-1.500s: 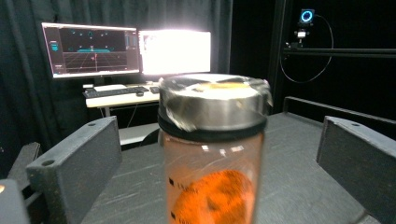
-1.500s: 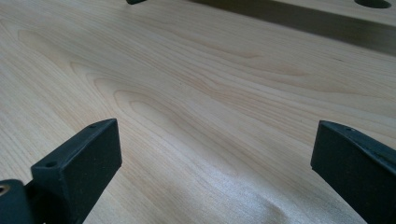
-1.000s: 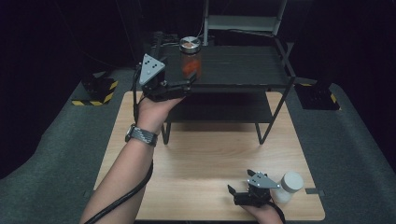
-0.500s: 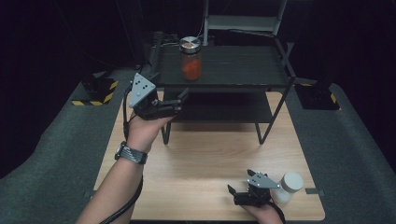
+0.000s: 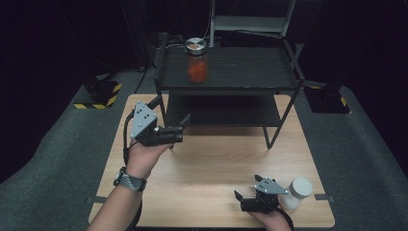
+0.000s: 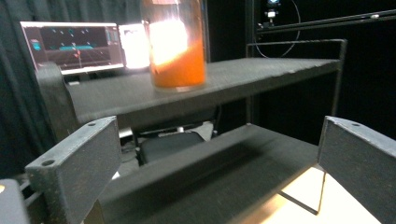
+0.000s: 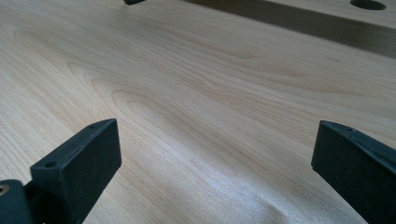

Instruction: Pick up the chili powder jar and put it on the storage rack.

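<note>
Since a second ago the left gripper (image 5: pixel 185 126) has drawn back from the jar (image 5: pixel 197 61) and dropped below the top shelf (image 5: pixel 250 70) — its jaws now stand wide apart and hold nothing. The jar stands upright near the shelf's left front, orange contents filling its lower part. Probably glass — stiff, smooth, fairly heavy and breakable, best gripped across the body under the metal lid (image 5: pixel 196 44). The right gripper (image 5: pixel 246 201) rests wide open and empty on the table (image 5: pixel 216 163), beside a white bottle (image 5: pixel 297 191).
</note>
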The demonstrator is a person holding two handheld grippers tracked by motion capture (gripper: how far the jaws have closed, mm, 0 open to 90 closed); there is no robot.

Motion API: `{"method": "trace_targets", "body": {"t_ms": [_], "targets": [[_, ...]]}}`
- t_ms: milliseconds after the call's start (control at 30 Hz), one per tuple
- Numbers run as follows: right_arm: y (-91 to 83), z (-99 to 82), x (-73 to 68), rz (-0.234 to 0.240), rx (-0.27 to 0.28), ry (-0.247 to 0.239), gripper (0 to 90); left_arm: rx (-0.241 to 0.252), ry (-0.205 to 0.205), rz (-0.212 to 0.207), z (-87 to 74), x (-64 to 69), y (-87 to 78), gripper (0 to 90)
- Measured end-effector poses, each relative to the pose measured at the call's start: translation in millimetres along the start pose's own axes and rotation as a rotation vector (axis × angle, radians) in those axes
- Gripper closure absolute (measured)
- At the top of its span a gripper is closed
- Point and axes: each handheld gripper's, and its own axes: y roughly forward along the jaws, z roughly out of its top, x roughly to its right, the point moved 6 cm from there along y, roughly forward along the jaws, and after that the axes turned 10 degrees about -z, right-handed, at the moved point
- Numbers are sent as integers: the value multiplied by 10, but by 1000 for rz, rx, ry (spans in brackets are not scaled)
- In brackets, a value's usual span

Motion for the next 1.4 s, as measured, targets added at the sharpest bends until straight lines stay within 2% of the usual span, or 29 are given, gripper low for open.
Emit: {"method": "trace_targets", "body": {"t_ms": [200,267,367,833,900,1133,1333,1400], "targets": [[0,1,-4,-2,0,-2,13,-9,2,-16,-169,71,-89,3],[0,1,-5,-3,0,-3,12,-23,14,-17,-250,99,-120,3],[0,1,-6,-3,0,-2,12,-35,1,-23,-340,116,-148,3],[0,3,-11,-6,-1,-7,12,-104,-14,-35,-751,220,-241,3],[0,3,-14,-7,-1,-9,12,-120,-20,-46,-850,237,-261,3],[0,5,-16,-9,-2,-8,12,-159,-28,-57,-1030,271,-291,3],[0,5,-19,-11,-2,-9,12,-196,-56,-72,-1255,305,-336,3],[0,5,-20,-12,-2,-9,12,-198,-62,-72,-1281,311,-340,3]]}}
